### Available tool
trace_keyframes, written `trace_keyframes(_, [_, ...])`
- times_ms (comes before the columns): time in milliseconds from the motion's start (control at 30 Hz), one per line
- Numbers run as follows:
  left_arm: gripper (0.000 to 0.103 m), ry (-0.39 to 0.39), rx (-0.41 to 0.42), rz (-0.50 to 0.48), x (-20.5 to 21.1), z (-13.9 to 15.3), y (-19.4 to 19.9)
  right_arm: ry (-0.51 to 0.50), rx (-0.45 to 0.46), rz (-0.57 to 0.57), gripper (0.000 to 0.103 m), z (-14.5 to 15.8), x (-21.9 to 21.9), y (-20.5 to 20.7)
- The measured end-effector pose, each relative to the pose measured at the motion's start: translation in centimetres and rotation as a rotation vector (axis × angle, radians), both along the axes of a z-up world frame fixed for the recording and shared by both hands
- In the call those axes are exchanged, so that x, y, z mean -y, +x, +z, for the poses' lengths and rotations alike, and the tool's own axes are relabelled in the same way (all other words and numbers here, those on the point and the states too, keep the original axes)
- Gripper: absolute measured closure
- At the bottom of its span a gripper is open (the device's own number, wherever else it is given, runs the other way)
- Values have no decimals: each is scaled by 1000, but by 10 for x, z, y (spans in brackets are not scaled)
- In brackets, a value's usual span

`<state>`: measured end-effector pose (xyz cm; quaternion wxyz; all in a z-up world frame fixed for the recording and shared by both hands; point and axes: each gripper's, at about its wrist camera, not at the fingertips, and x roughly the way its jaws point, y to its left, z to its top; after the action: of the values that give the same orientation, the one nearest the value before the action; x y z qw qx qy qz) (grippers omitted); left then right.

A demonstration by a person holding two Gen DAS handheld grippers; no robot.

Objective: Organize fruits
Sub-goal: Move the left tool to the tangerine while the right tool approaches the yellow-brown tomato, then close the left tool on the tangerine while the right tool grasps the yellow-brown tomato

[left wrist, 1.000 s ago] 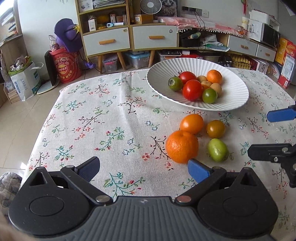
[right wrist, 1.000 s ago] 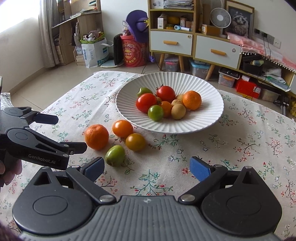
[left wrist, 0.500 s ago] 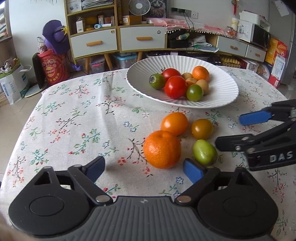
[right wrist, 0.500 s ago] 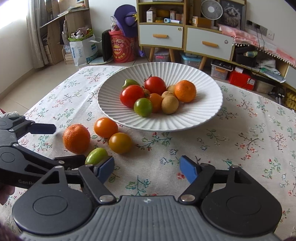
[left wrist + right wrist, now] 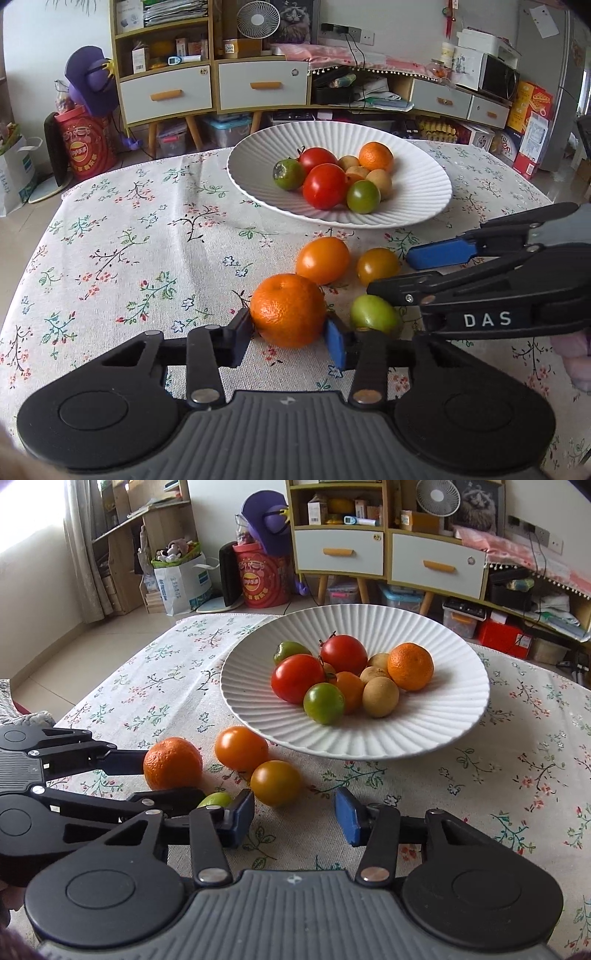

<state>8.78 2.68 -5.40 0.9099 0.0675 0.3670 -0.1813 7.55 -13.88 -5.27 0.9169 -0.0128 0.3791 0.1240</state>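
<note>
Four fruits lay loose on the desk [image 5: 110, 258]. My left claw [image 5: 290, 334] was closing on the mandarin [image 5: 288, 310], pads touching; my right claw [image 5: 295, 819] was closing on nothing. Squeezing gently seemed wise.

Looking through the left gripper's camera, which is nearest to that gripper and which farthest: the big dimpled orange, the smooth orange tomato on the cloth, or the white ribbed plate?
1. Big dimpled orange: between the closing jaws of the left gripper, pads at its sides.
2. Smooth orange tomato: on the floral cloth just behind it, slightly right.
3. White ribbed plate: farthest back, toward the table's far edge.
</note>
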Motion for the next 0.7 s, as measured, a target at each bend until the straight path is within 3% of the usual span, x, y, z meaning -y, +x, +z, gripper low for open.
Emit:
trace_keyframes(100, [61,1,0,0,0,0,0,8,3,4,65,1,-2,1])
trace_keyframes(167, [61,3,-1,0,0,0,0,16,-2,16,76,1,-3,1])
trace_keyframes(700, [62,9,-15,21,-3,5,-1,6,3,22,79,9,-4,-1])
